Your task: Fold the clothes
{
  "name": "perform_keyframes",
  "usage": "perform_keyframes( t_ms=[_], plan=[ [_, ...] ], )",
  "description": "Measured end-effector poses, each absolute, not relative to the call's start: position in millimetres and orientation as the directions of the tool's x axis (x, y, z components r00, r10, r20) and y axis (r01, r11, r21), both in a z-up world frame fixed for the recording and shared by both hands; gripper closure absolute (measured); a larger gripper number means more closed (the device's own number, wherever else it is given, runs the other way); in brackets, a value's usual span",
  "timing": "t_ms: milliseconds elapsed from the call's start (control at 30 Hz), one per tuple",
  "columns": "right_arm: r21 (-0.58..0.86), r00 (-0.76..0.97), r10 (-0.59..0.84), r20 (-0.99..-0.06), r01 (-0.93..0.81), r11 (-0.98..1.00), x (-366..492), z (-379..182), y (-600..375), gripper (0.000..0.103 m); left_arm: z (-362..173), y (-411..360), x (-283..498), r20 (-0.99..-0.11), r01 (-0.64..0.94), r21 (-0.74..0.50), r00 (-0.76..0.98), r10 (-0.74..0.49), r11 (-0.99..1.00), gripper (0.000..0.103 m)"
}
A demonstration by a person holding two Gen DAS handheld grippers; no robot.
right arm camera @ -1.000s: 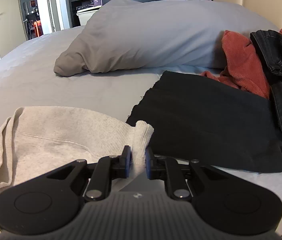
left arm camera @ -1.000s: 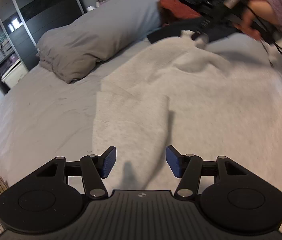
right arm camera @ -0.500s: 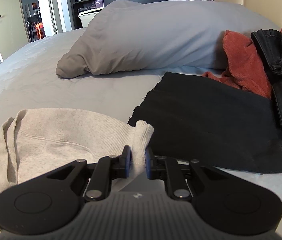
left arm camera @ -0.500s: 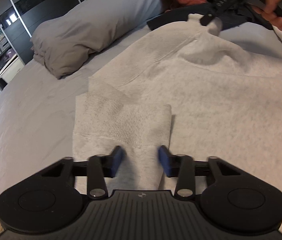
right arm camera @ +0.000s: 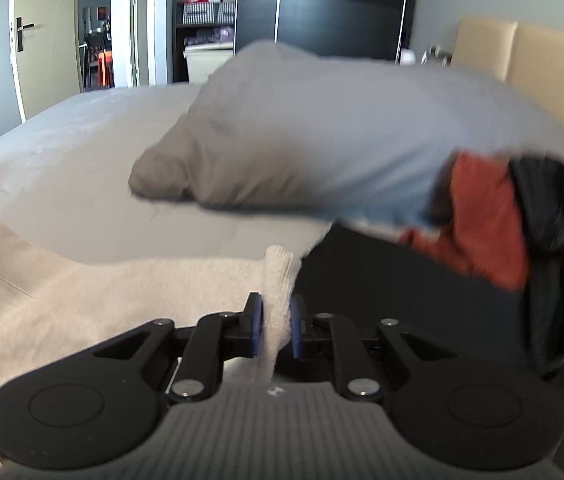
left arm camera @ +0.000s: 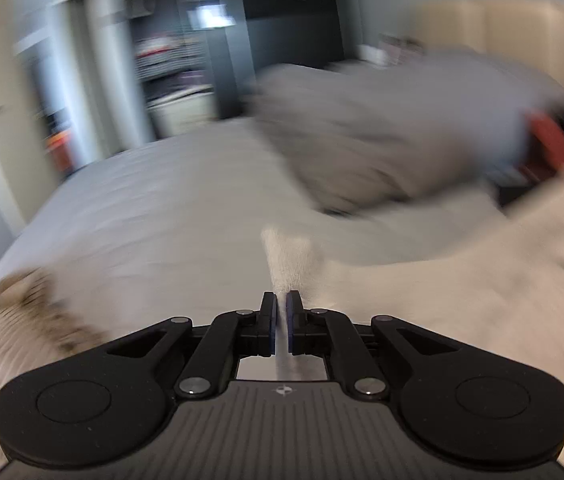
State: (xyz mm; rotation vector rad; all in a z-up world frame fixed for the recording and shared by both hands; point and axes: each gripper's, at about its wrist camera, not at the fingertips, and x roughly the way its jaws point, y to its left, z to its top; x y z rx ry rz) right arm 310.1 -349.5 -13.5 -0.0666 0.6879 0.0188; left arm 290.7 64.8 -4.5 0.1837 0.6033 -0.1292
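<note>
Left wrist view, strongly blurred. The left gripper (left arm camera: 280, 308) is clenched on a ribbed cuff or hem corner of the cream sweatshirt (left arm camera: 461, 280); the pinched tab of knit stands up directly ahead of the pads, and the rest of the garment trails away to the right and downward over the bed (left arm camera: 154, 208). A striped garment (left arm camera: 10, 320) lies at the near left edge of the bed, apart from the sweatshirt. The grey pillow (left arm camera: 381, 140) lies beyond, toward the headboard (left arm camera: 501, 36).

Right wrist view. The right gripper (right arm camera: 276, 322) is clamped on a second ribbed corner of the same sweatshirt (right arm camera: 82, 312), the fabric filling the gap between the blue pads. From this gripper the garment extends to the left, rising toward the left edge of the view, so its long axis appears to run across the bed between the two grippers, each holding one end. Just right of the held corner lies a black garment (right arm camera: 401, 300), with a rust-red garment (right arm camera: 481, 224) and dark denim (right arm camera: 553, 216) heaped toward the headboard-side right corner. The pillow (right arm camera: 321, 132) lies behind.

The sweatshirt is a pale oatmeal knit, soft and slack, ribbed at the gripped ends, sagging between the holds. Judged step: with both ends pinched and the span lifted, the coming move depends on carrying the two corners together in parallel so the fold falls square.
</note>
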Motion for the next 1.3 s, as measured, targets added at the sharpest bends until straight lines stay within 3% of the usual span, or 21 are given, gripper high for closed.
perform_keyframes(
  t_ms=[100,333,767,900,967,1000,1033,1067,1100,1300],
  plan=[
    [-0.084,0.789,-0.064,-0.611,0.016,0.996,318.1,-0.2,-350.4,0.088,3.4,93.1,294.1,-0.556,0.078,0.112,0.831,-0.003,0.991,0.1],
    [-0.196,0.805,-0.164,-0.571,0.061,0.979,348.0,-7.1,-332.8,0.088,-12.2,87.0,307.6,-0.525,0.051,0.18,0.85,0.052,0.982,0.1],
    [-0.298,0.667,-0.263,-0.697,0.064,0.952,409.3,-129.2,-325.7,0.088,-118.2,67.8,360.3,-0.652,0.071,0.3,0.743,0.15,0.951,0.1],
    [-0.283,0.66,-0.254,-0.707,0.065,0.957,415.7,-140.9,-330.1,0.081,-139.4,71.1,367.6,-0.691,0.067,0.299,0.703,0.167,0.952,0.096],
    [-0.272,0.659,-0.248,-0.71,0.068,0.96,417.9,-141.1,-333.1,0.08,-140.1,72.0,366.7,-0.686,0.042,0.297,0.705,0.182,0.954,0.087],
    [-0.269,0.653,-0.252,-0.714,0.076,0.96,418.8,-138.2,-335.9,0.067,-138.2,72.6,365.7,-0.68,0.033,0.3,0.708,0.19,0.953,0.083],
    [-0.271,0.649,-0.263,-0.714,0.089,0.958,418.8,-134.3,-338.3,0.056,-135.0,73.8,363.7,-0.674,0.029,0.303,0.713,0.193,0.952,0.071],
    [-0.281,0.648,-0.283,-0.707,0.11,0.953,417.4,-128.9,-340.0,0.039,-131.2,75.5,361.3,-0.667,0.024,0.305,0.719,0.196,0.952,0.054],
    [-0.286,0.65,-0.298,-0.699,0.127,0.95,414.9,-123.0,-342.2,0.035,-125.1,79.0,357.9,-0.658,0.017,0.301,0.728,0.194,0.954,0.045],
    [-0.225,0.683,-0.274,-0.677,0.162,0.961,373.2,-82.6,-354.2,0.034,-75.7,106.6,319.0,-0.645,0.009,0.261,0.746,0.168,0.965,0.044]
  ],
)
